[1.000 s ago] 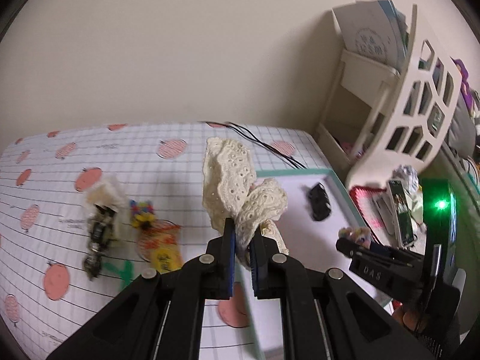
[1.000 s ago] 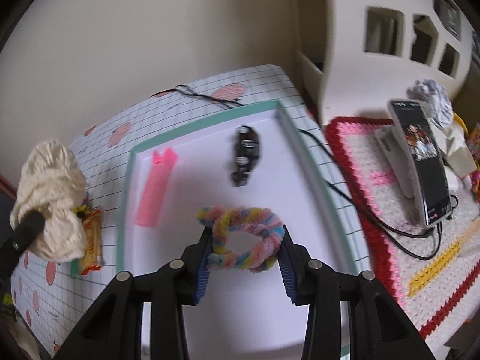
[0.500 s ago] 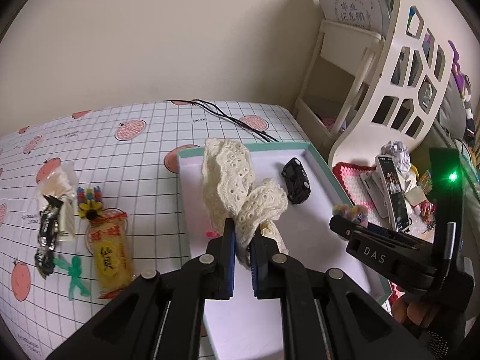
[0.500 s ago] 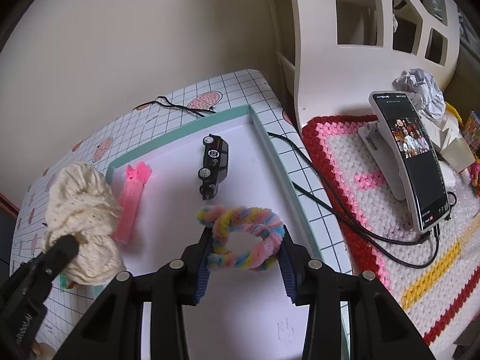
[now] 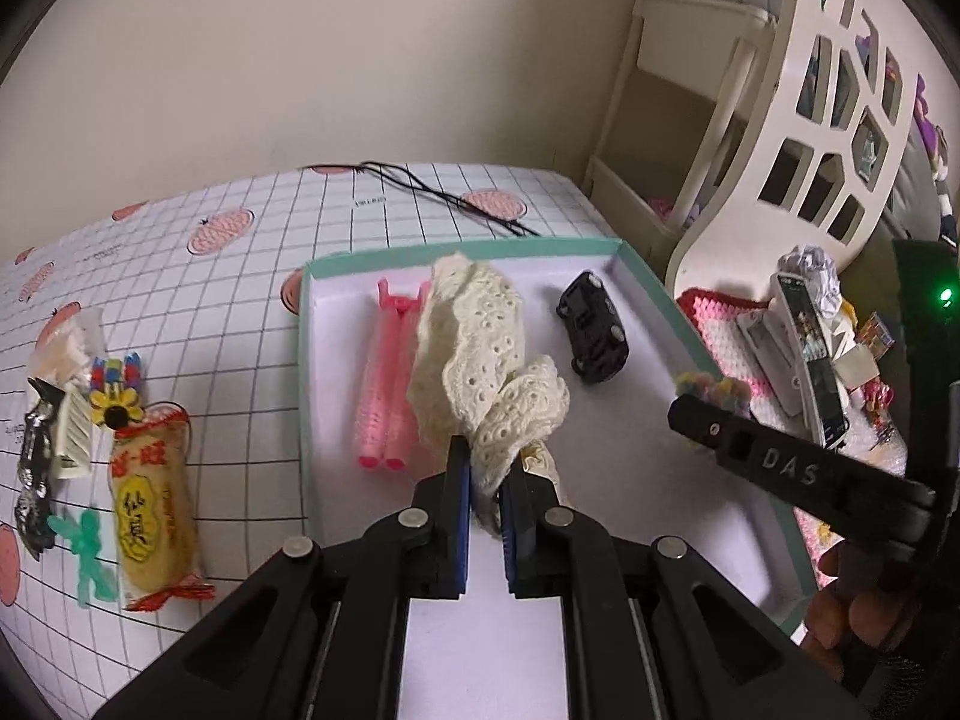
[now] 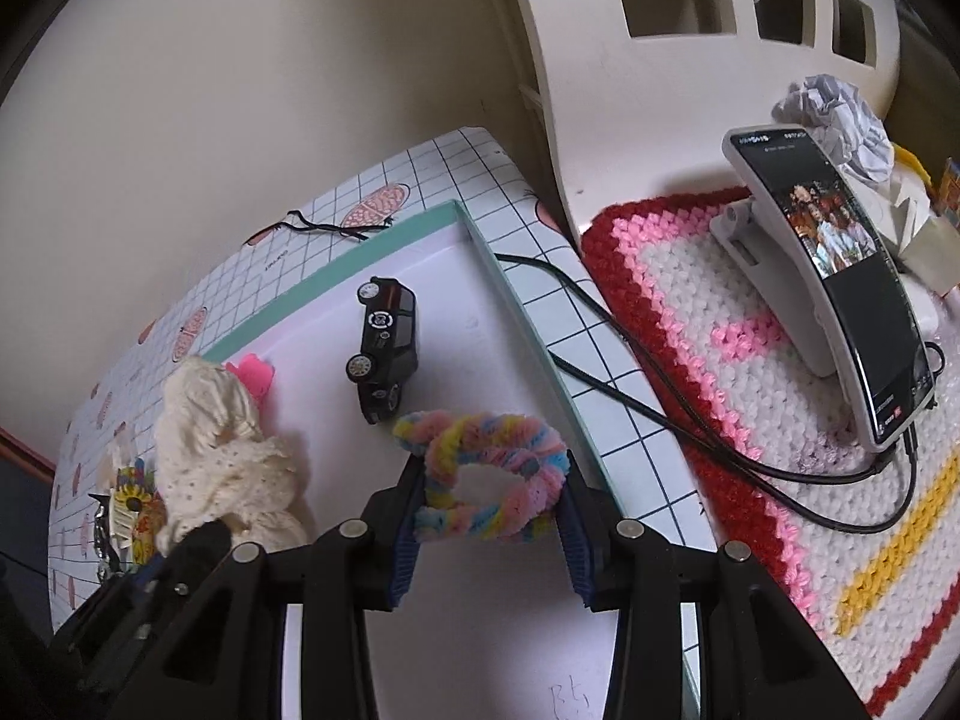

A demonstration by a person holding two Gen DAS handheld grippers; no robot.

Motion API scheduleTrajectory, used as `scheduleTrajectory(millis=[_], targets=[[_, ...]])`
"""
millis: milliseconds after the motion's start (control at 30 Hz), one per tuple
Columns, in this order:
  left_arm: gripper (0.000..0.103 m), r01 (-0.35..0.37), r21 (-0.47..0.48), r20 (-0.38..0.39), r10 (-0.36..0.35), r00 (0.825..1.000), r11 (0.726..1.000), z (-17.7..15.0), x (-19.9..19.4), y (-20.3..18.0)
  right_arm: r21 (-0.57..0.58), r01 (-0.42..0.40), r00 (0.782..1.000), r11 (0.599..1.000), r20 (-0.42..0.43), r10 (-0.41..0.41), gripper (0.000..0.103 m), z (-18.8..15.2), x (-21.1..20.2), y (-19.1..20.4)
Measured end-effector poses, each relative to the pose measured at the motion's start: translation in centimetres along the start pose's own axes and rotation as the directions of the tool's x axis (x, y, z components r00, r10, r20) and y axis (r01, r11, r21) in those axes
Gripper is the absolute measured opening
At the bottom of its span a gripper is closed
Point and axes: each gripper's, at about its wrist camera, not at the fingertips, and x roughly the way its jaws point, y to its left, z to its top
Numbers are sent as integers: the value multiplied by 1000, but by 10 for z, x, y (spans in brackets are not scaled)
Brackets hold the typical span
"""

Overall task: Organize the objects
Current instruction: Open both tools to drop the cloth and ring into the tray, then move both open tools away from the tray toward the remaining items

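Observation:
My left gripper [image 5: 485,468] is shut on a cream lace cloth [image 5: 480,360] and holds it over the white tray with a teal rim [image 5: 456,253]. The cloth also shows in the right wrist view [image 6: 222,450]. My right gripper [image 6: 489,516] is shut on a pastel fuzzy ring [image 6: 492,474] above the tray's right side [image 6: 528,312]. In the tray lie a black toy car [image 5: 594,336], also in the right wrist view [image 6: 384,348], and a pink clip [image 5: 387,378].
On the grid cloth left of the tray lie a yellow snack packet [image 5: 150,510], a green figure [image 5: 87,552], a flower toy [image 5: 114,402] and a silver wrapper [image 5: 33,468]. A phone on a stand [image 6: 840,276] sits on a crocheted mat [image 6: 750,396]; a white shelf [image 5: 780,90] stands behind.
My left gripper has carried the lace cloth rightwards from the grid cloth to over the tray. My right gripper with the ring has moved towards the tray's right side.

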Motion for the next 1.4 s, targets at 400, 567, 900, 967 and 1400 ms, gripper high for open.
scheduleTrajectory(millis=[400,567,900,967,1400], targets=[[10,-22,-4,-66,21,998,1000,-9,18,1,-51,30,999,998,-11,-30,45,-8,8,13],[11,-15,-6,-72,15,997,1000,-9,17,2,-43,28,1000,999,-9,-29,45,-9,7,11],[22,-4,9,-81,4,997,1000,-8,11,0,-35,14,1000,999,-7,-14,49,-9,-2,10],[28,1,12,-78,0,997,1000,-7,8,0,-32,12,1000,999,-4,-12,52,-9,-3,11],[51,-6,8,11,6,1000,1000,4,-23,9,-19,-14,1000,1000,14,14,53,-11,-15,13]])
